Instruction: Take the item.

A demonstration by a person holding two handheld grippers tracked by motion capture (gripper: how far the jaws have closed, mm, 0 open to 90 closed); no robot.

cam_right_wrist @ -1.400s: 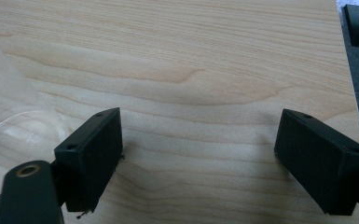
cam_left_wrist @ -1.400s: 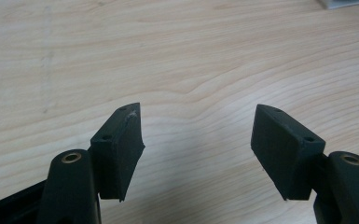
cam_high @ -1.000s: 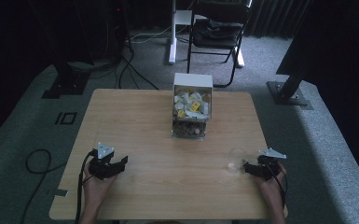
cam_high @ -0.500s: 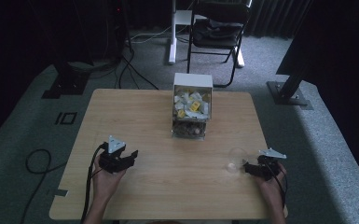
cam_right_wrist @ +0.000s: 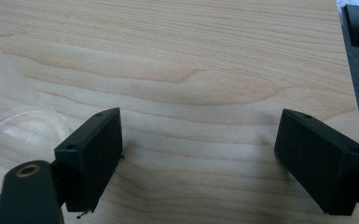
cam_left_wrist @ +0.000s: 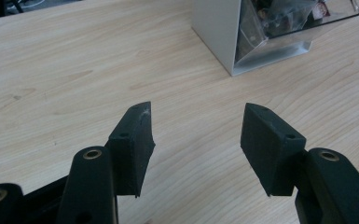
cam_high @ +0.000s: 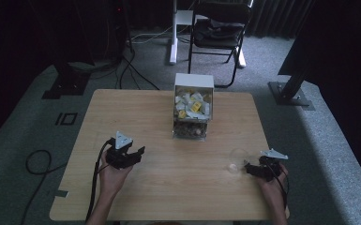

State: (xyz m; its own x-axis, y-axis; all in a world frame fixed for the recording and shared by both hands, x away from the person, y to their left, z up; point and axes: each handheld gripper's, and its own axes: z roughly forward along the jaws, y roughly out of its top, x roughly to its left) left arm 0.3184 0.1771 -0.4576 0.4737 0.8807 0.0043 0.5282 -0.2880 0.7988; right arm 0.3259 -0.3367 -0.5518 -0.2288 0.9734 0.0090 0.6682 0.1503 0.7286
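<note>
My left gripper [cam_high: 138, 151] has been narrowing but stands apart on nothing, aimed at the clear box [cam_high: 193, 107] mid-tabletop [cam_high: 136, 108]. My right gripper [cam_high: 246, 168] gapes wide beside a clear glass [cam_high: 236, 160], not gripping it.

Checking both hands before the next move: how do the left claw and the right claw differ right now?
The left claw points toward the clear box; the right claw lies beside a clear cup. The left claw's jaws have just been closing and stand narrower than the right claw's. Both are open and empty.
</note>
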